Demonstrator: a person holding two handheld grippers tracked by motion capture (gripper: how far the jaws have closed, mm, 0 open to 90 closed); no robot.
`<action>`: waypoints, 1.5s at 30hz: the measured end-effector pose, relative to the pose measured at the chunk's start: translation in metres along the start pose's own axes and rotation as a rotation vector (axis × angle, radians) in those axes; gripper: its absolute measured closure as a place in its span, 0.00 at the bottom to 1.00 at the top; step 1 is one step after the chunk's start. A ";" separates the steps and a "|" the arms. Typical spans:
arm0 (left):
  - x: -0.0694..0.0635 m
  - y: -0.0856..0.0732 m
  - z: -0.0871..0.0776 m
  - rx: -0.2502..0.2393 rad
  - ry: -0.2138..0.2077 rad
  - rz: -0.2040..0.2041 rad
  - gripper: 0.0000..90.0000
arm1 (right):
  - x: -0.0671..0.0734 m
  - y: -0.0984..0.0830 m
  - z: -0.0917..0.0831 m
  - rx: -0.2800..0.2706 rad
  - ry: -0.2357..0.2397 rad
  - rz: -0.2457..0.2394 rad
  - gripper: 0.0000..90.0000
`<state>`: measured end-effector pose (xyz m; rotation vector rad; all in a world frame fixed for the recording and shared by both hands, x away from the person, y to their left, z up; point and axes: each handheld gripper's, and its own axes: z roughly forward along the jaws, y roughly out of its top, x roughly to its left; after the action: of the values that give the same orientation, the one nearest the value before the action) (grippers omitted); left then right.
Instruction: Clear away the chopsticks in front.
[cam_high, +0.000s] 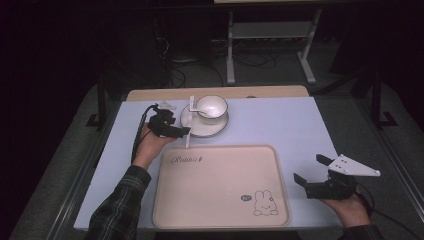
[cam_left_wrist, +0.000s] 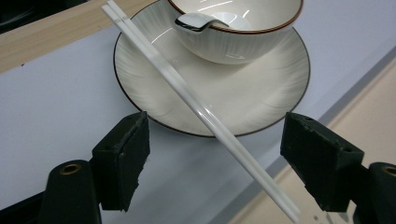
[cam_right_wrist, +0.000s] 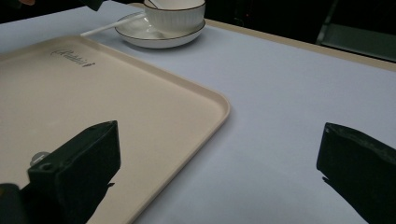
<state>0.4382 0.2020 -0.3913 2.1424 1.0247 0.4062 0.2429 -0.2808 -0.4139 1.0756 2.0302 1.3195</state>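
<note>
A pale blue table top (cam_high: 280, 125) carries a beige tray (cam_high: 220, 187) with a printed rabbit at its near right corner and a script word near its far left corner. Just beyond the tray's far edge stands a white saucer (cam_high: 197, 129) with a dark rim, and on it a ribbed white bowl (cam_high: 212, 106) holding a white spoon (cam_left_wrist: 198, 22) whose handle rests over the bowl's rim. Past the table, the dark floor shows the legs of a metal stand (cam_high: 270, 45) and loose cables.

A pair of white chopsticks (cam_left_wrist: 196, 105) lies slantwise across the left part of the saucer, one end sticking out past the saucer's far side, the other reaching down onto the tray's far edge (so they bridge the saucer rim and hang above the table top between). The bowl stands just beside them, close on the right in the high view.

The left gripper (cam_high: 181, 131) is at the chopsticks from the left side of the saucer. In the left gripper view its two black jaws stand apart, one on each side of the chopsticks, neither pad touching them; the saucer rim lies just beyond the jaw tips.

The right gripper (cam_high: 311, 170) is held low near the tray's right edge, well apart from the saucer, its jaws wide apart with nothing between them
</note>
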 end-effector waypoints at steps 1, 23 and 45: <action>0.000 0.000 0.000 0.000 0.000 0.000 0.28 | 0.000 0.000 0.000 0.000 0.000 0.000 0.00; 0.009 0.020 0.058 0.087 0.052 0.002 0.55 | -0.001 -0.001 -0.001 -0.009 0.006 0.011 0.00; 0.017 0.030 0.080 0.124 0.124 -0.016 0.74 | -0.002 0.000 -0.002 -0.017 0.011 0.021 0.00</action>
<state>0.5090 0.1644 -0.4254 2.2401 1.1630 0.4837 0.2423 -0.2841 -0.4135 1.0877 2.0168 1.3536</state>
